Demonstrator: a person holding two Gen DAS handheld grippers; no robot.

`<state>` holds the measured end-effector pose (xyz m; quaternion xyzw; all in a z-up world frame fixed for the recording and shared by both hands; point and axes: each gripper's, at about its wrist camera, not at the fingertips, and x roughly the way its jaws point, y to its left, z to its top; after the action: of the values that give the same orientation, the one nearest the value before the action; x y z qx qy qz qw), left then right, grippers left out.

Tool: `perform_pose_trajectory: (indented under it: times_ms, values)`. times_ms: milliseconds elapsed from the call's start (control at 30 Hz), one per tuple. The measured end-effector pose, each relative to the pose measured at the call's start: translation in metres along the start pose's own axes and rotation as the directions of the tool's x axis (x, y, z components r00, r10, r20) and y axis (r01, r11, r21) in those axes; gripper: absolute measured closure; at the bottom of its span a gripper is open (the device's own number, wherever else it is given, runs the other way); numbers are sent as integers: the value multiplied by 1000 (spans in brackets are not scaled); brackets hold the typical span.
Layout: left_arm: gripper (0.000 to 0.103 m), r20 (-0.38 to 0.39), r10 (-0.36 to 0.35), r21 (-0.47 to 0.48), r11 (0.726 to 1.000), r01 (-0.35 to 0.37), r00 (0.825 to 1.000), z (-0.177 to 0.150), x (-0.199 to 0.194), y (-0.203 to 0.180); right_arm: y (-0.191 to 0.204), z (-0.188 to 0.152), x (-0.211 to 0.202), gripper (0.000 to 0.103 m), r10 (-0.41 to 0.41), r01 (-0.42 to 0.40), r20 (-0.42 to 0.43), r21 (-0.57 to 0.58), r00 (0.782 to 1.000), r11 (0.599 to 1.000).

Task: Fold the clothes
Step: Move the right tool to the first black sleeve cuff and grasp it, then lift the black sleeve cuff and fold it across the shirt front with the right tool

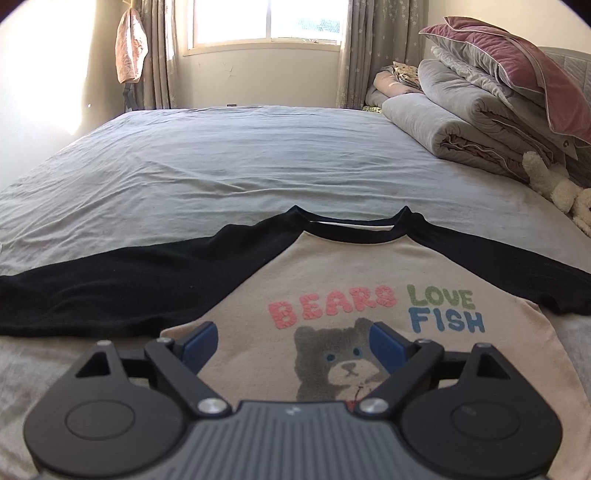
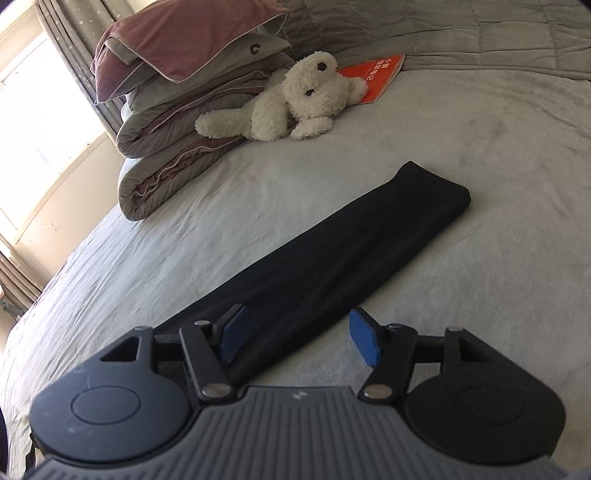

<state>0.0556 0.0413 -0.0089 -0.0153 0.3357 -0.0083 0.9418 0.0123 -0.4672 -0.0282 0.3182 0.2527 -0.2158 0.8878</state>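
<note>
Plush bear [image 2: 295, 99] beyond shirt [image 1: 332, 280]

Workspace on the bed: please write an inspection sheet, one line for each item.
Surface: bed sheet, grey, wrinkled.
Job's things: raglan shirt spread flat, print up; its black sleeve stretched out straight.
Clutter: folded quilts, pink pillow, plush toy, orange book.
Grippers: left gripper open over the shirt front; right gripper open over the sleeve.
Cables: nothing seen.
Surroundings: window, curtains, cloth hanging left of the window.
</note>
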Motion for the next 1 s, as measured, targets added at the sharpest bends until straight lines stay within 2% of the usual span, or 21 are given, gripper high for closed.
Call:
perform_pose_trajectory:
  times_ms: [100,267,400,500,533,633,733,1000]
  values:
    - [13,-19,-6,-45,999,5,1000,1,9,6,-4,0,8,38,-9,9,26,4,1000,1000]
    - [13,-35,1,-38,999,-2,999,0,19,9,-3,-3,23,38,-32,34,85,-25,996,999]
    - [13,-40,-2,-26,1000,1,999,-1,24,7,-1,-6,30,62,-89,97,124,-57,988,994]
    - [13,-48,-14,-45,999,12,999,1,28,7,-3,-4,31,84,-67,74,124,-55,990,996]
    - [13,-52,-20,-53,998,17,998,1,29,7,-5,-4,32,87,-60,66,123,-47,991,997]
    - [13,-63,-19,-44,999,17,998,-1,31,6,-2,-4,30,91,-40,47,138,-52,990,998]
    - [13,-56,-14,-31,999,12,998,0,29,5,5,-3,22,92,-11,21,166,-56,986,998]
    - [13,-47,-39,-23,999,38,998,1,19,1,50,0,-18,92,163,-138,215,-126,963,982]
